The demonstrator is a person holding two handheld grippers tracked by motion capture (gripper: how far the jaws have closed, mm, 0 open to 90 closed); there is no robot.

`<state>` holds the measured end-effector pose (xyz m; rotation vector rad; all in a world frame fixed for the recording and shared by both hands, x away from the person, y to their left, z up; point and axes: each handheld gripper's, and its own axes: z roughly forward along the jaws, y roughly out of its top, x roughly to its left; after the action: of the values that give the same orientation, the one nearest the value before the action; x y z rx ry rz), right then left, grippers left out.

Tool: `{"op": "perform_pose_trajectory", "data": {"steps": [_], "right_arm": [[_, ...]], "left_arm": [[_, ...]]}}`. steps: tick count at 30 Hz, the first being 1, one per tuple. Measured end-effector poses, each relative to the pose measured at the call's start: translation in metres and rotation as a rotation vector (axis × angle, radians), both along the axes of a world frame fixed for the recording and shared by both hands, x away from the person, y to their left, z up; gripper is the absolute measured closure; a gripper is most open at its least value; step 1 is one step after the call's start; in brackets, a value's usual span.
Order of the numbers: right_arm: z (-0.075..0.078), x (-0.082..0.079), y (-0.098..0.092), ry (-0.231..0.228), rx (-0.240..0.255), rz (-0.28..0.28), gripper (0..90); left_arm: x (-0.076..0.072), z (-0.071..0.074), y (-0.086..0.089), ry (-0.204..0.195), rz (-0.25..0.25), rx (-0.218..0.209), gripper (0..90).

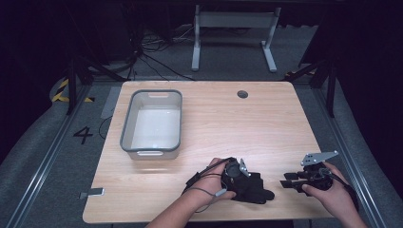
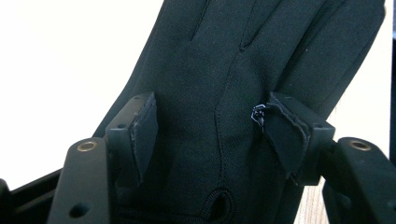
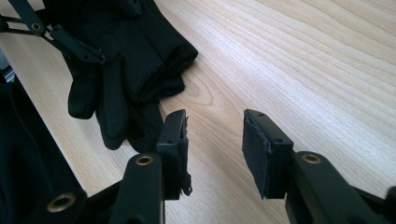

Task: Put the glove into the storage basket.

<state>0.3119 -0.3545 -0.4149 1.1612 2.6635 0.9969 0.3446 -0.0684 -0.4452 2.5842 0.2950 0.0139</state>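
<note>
While my left fingers (image 2: 212,135) straddle the black glove (image 2: 243,70), spread and not pinching, it lies flat on the surface (image 1: 214,123), fingertips toward three o'clock. My right fingers (image 3: 215,140) gape empty, the glove at their ten o'clock.

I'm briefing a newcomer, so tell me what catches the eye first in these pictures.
First the black glove lying at the table's near edge, with the left gripper straddling it, jaws apart on either side of the fabric. Just to its right, the right gripper stands open over bare wood, aimed toward the glove's fingertips. Farther back on the left, a grey tub stands empty.
</note>
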Motion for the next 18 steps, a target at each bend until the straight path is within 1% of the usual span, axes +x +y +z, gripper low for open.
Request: {"op": "perform_pose_trajectory", "data": {"steps": [2, 5, 7, 8, 10, 12, 13, 15, 16, 18], "right_arm": [[0.0004, -0.0005, 0.0007, -0.004, 0.001, 0.005, 61.4], [0.0011, -0.0008, 0.0016, -0.005, 0.004, 0.008, 61.4], [0.0012, -0.0009, 0.0024, -0.006, 0.005, 0.008, 61.5], [0.0016, -0.0011, 0.0028, -0.007, 0.005, 0.01, 61.5], [0.0019, -0.0013, 0.003, -0.007, 0.007, 0.011, 61.6], [0.002, -0.0013, 0.0028, -0.009, 0.008, 0.011, 61.7], [0.0018, -0.001, 0.0023, -0.009, 0.01, 0.009, 61.8], [0.0014, -0.0005, 0.0017, -0.008, 0.01, 0.009, 61.8], [0.0011, -0.0002, 0.0013, -0.008, 0.01, 0.009, 61.8], [0.0007, 0.0002, 0.0009, -0.005, 0.012, 0.006, 61.8]], "left_arm": [[-0.0008, 0.0002, -0.001, -0.01, 0.008, 0.005, 37.9], [-0.0015, 0.001, -0.0019, -0.009, 0.033, 0.015, 40.7], [-0.0002, 0.0014, -0.0013, -0.014, 0.043, 0.01, 43.5], [0.0001, 0.0017, -0.0006, -0.007, 0.062, 0.009, 47.1], [0.0019, 0.0021, 0.0007, -0.009, 0.08, 0.003, 55.2], [0.0022, 0.0018, 0.0028, -0.008, 0.118, -0.011, 60.9], [0.0026, 0.0016, 0.003, -0.01, 0.118, -0.016, 62.9], [0.0029, 0.0021, 0.0032, 0.003, 0.132, -0.02, 64.1], [0.0031, 0.0027, 0.0025, 0.002, 0.138, -0.016, 64.8], [0.0035, 0.0047, 0.0015, 0.018, 0.147, -0.005, 65.7]]}}
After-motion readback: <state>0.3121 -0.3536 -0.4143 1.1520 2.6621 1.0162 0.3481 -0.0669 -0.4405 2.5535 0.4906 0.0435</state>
